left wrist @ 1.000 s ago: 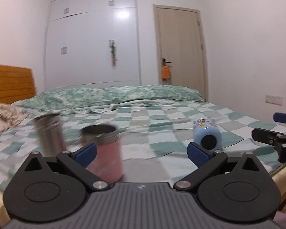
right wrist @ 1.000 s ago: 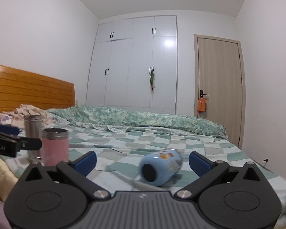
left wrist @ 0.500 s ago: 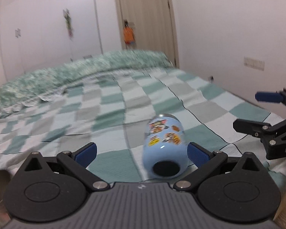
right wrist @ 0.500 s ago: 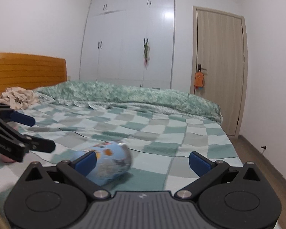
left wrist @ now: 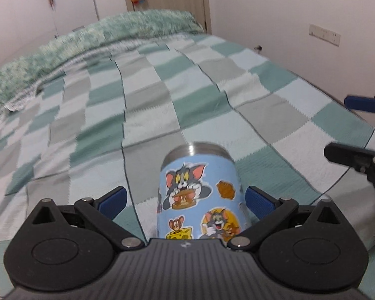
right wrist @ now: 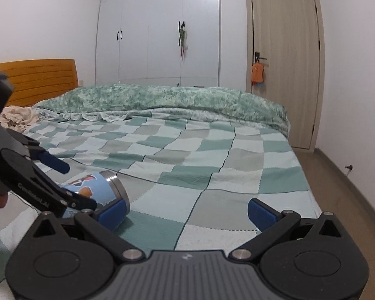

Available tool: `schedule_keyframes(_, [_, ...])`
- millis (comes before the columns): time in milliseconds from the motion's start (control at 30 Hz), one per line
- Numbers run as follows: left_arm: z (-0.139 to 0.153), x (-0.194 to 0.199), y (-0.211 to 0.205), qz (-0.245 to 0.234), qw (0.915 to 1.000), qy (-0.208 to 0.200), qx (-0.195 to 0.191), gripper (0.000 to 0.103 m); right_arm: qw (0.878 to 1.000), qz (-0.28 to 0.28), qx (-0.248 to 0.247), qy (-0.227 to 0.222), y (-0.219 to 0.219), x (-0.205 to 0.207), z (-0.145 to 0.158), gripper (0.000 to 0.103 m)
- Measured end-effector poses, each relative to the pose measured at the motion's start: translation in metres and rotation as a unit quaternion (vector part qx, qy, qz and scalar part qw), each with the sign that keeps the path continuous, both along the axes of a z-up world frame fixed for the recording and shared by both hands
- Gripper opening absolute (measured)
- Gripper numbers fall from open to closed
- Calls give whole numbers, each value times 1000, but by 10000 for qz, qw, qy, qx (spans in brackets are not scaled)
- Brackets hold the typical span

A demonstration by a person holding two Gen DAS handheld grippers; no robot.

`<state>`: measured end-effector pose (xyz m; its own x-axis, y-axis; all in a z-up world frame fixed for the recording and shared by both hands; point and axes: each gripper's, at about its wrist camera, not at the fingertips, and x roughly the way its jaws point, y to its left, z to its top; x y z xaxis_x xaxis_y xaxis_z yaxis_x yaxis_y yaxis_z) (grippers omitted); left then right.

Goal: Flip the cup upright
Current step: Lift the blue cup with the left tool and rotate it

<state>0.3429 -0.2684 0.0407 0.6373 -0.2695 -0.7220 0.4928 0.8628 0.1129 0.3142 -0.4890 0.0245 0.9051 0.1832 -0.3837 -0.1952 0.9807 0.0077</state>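
A light blue cup with cartoon stickers and a steel base lies on its side on the checked bedspread. My left gripper is open, with the cup lying between its blue pads; I cannot tell whether they touch it. In the right wrist view the cup lies at the lower left, half hidden by the left gripper. My right gripper is open and empty, just right of the cup. It also shows at the right edge of the left wrist view.
A green quilt is bunched along the far side of the bed. A wooden headboard and crumpled cloth are at the left. A white wardrobe and a door stand behind. The bed's right edge drops to the floor.
My left gripper has swung away from the pink and steel cups and closed in over the blue cup, which now lies between its fingers. The right gripper has shifted right of the cup.
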Motion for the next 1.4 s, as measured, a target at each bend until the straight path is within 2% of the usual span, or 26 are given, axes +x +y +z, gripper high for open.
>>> schedule_keyframes(167, [-8, 12, 0, -422, 9986, 307, 76, 103, 9998, 56, 129, 148, 4, 12, -3, 103])
schedule_keyframes(333, [-11, 31, 8, -812, 9931, 838, -83, 103, 9994, -114, 55, 325, 10, 18, -9, 103])
schedule_keyframes(467, [-19, 42, 13, -1066, 9869, 1159, -340, 103, 9986, -331, 43, 415, 14, 21, -15, 103])
schedule_keyframes(600, [-31, 55, 19, -1063, 9783, 1625, -716, 103, 9977, -403, 118, 531, 18, 29, -15, 103])
schedule_keyframes(633, [-32, 57, 19, -1064, 9775, 1654, -758, 103, 9976, -407, 108, 552, 18, 30, -15, 103])
schedule_keyframes(733, [-32, 57, 19, -1069, 9746, 1762, -882, 93, 9974, -395, 100, 593, 19, 34, -16, 103])
schedule_keyframes(1033, [-28, 52, 18, -731, 9784, 1719, -887, 91, 9977, -210, 409, 500, 18, 25, -19, 103])
schedule_keyframes(1267, [-15, 37, 21, -474, 9826, 1591, -832, 89, 9954, -187, 894, 294, 9, 4, -9, 103])
schedule_keyframes(1400, [-4, 25, 26, -331, 9821, 1569, -984, 87, 9945, -106, 1027, 175, 11, -12, -2, 103])
